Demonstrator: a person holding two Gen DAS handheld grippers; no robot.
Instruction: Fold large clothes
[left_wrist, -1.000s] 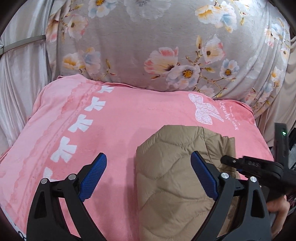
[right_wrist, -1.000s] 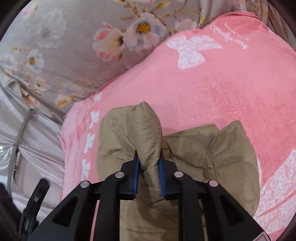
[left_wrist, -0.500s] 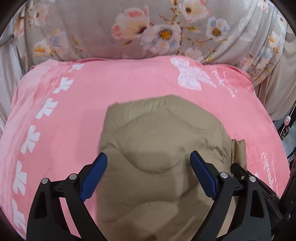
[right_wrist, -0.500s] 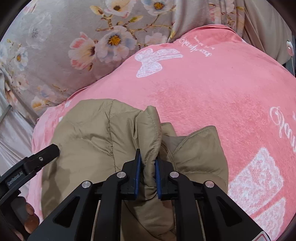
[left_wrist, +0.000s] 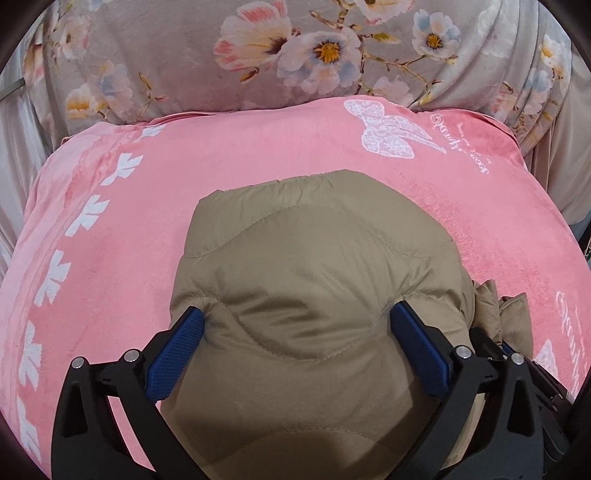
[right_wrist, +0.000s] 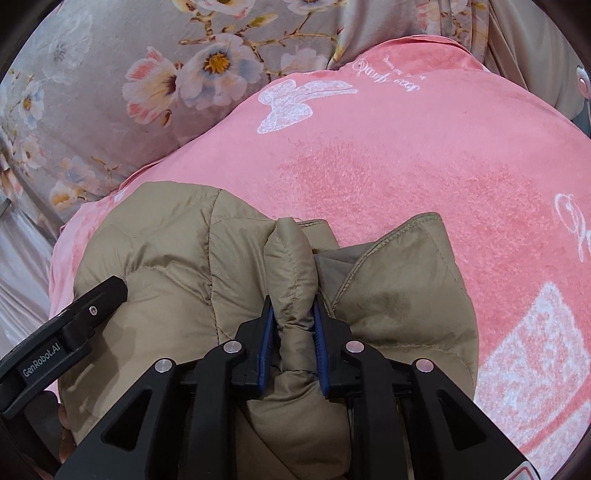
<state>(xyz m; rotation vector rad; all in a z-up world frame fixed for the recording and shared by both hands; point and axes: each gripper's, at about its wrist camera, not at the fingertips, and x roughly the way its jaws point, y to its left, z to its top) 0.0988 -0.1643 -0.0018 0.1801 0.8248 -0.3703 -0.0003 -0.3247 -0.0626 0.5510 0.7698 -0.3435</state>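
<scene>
Pink blanket (left_wrist: 258, 177) on the bed carries the tan quilted jacket (left_wrist: 314, 295), already a compact bundle. Left gripper (left_wrist: 295, 332) spreads wide across it; right gripper (right_wrist: 291, 332) pinches its roll. Final tucking seemingly remains.

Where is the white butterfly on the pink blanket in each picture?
Left wrist view: white butterfly sits upper right, beyond the tan jacket.
Right wrist view: white butterfly sits upper middle.
Shared landmark: the white cursive writing just right of it.
</scene>
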